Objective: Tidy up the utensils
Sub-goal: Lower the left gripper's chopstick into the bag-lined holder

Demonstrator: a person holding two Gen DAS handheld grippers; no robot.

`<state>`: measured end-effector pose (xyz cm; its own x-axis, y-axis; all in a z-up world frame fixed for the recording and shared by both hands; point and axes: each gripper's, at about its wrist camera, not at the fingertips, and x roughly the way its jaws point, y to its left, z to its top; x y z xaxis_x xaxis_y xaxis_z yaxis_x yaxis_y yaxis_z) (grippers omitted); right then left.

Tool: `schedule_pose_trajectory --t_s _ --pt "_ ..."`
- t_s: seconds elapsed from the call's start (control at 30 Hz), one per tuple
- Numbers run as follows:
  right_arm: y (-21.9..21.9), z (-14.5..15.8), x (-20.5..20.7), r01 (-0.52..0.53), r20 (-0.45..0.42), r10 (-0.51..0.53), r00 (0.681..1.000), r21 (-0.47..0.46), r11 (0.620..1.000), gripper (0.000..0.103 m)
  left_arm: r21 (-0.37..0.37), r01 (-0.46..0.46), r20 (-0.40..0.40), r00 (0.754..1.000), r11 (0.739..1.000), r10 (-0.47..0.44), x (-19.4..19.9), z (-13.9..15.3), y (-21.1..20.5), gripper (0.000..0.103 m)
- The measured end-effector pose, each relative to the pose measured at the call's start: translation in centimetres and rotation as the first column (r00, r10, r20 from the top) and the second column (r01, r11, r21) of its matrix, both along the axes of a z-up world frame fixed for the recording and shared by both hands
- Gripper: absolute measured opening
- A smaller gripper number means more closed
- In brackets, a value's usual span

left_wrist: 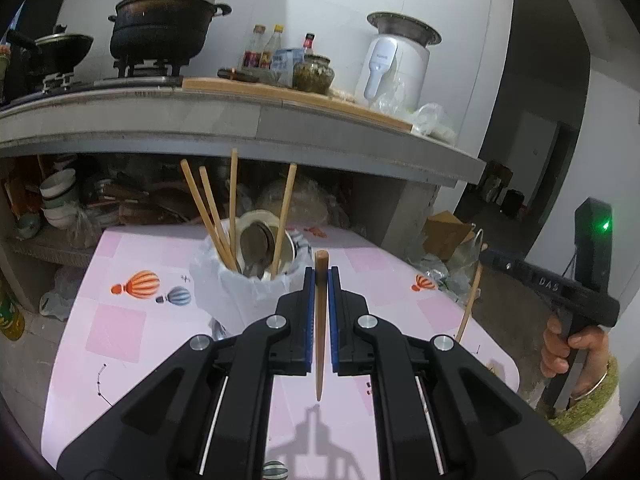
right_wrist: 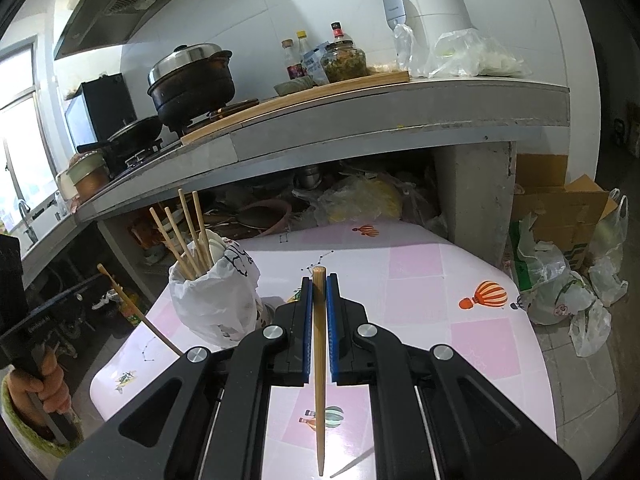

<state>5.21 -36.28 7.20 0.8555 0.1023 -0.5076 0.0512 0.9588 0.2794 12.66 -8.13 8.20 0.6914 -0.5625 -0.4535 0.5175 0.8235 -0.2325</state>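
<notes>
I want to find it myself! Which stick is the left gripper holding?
Look at the pink balloon table, then the white-bagged holder of pale chopsticks. In front, the left gripper pinches a chopstick: it is darker, reddish brown, unlike those.

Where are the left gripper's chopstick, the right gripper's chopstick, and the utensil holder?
Left gripper's chopstick [left_wrist: 320, 320], left wrist view, mid-shaft between the pads.
Right gripper's chopstick [right_wrist: 319, 344], right wrist view, mid-shaft between the pads.
Utensil holder [left_wrist: 224, 284], left wrist view, bag-wrapped side wall.
</notes>
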Motion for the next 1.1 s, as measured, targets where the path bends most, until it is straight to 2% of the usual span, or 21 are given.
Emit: schedule_pose_trajectory --t_s 0.37,0.67,0.9,1.1 --pt "-0.8 0.2 0.2 -0.011 0.007 0.011 1.000 0.017 1.000 0.007 -0.070 -0.020 0.098 0.995 0.997 0.026 -0.7 5.4 2.3 0.005" --pt "-0.8 -0.1 1.4 -0.015 -0.008 0.015 1.000 0.013 1.000 0.007 -0.116 -0.028 0.241 0.969 0.993 0.055 0.2 11.8 3.7 0.005" --pt "-0.6 -0.2 2.2 -0.016 -0.013 0.016 1.000 0.007 1.000 0.007 -0.134 -0.054 0.275 0.957 0.989 0.089 3.3 14.0 4.0 0.005" --pt "-0.7 -0.5 3.0 -0.014 -0.023 0.014 1.000 0.006 1.000 0.007 -0.142 -0.058 0.273 0.957 0.988 0.096 6.5 14.2 3.1 0.005"
